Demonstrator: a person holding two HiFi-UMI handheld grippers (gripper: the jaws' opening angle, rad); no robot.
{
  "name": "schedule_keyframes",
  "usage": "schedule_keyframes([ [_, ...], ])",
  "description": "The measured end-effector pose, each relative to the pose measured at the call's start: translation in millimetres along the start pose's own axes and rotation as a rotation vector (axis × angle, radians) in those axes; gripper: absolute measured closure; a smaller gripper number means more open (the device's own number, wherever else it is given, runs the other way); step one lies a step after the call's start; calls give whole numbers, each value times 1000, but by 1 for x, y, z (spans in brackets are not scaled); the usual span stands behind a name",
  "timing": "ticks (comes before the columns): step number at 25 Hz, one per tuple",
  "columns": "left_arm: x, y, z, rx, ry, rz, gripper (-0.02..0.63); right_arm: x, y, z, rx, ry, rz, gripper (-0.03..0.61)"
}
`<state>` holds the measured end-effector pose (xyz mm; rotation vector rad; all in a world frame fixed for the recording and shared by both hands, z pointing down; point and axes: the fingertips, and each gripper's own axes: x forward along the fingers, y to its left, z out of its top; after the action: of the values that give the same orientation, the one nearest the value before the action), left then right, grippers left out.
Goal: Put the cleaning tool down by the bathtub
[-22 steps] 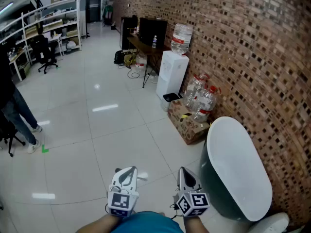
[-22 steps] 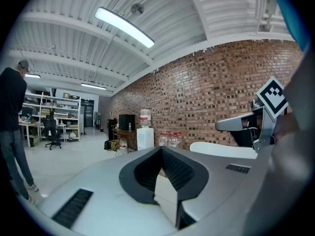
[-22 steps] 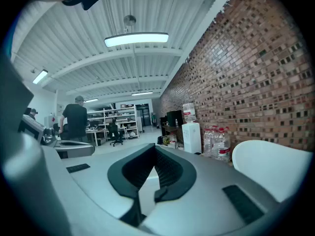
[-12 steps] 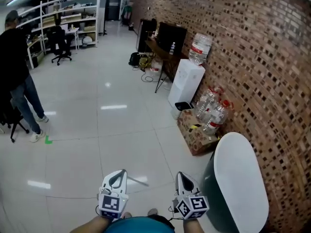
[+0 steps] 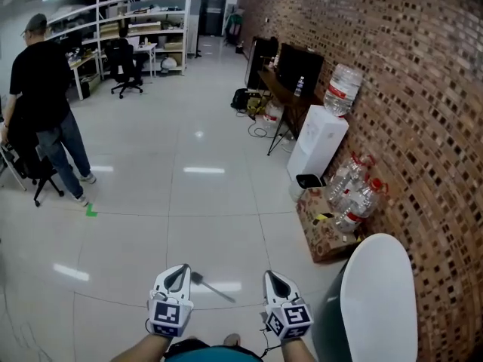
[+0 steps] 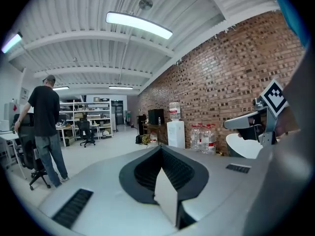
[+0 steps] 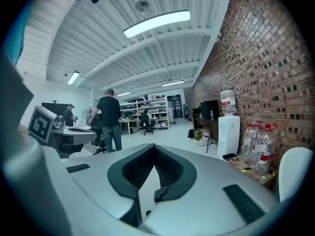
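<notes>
The white bathtub (image 5: pixel 377 308) with a dark outer wall stands by the brick wall at the lower right; its rim also shows in the left gripper view (image 6: pixel 242 146) and the right gripper view (image 7: pixel 293 173). A thin grey cleaning tool (image 5: pixel 213 288) lies on the floor tiles between the two grippers, touching neither. My left gripper (image 5: pixel 179 269) and right gripper (image 5: pixel 273 276) are side by side at the bottom of the head view, left of the tub. Both are shut with nothing in them (image 6: pixel 160 149) (image 7: pixel 153 147).
A cardboard box (image 5: pixel 326 232) with large water bottles (image 5: pixel 355 191) sits beyond the tub, then a white water dispenser (image 5: pixel 317 149) and a desk with a monitor (image 5: pixel 296 65). A person in black (image 5: pixel 47 111) stands at the far left by chairs and shelving.
The view has swung up and left: the tub slid toward the lower right corner and the person came into view. Both grippers stayed shut and low in the frame.
</notes>
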<state>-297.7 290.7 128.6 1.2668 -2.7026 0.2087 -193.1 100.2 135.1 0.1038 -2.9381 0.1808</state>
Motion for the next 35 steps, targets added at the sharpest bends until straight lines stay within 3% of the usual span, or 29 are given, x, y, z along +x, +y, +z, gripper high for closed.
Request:
schedule_keyframes([
  [6,18,-4,7,35,-39,-16,614,39,-4,-9,-55,32,70,538],
  [10,23,12,-23,-5,-35,-54,614,59,1,-32,-42,72,81,491],
  [13,44,35,-56,21,-20,-53,614,89,4,-58,-65,70,113,461],
  [29,146,35,-344,-41,87,-35,614,210,-16,-360,-182,312,309,448],
  [35,165,36,-442,-105,106,-15,614,234,-7,-475,-183,398,369,439],
])
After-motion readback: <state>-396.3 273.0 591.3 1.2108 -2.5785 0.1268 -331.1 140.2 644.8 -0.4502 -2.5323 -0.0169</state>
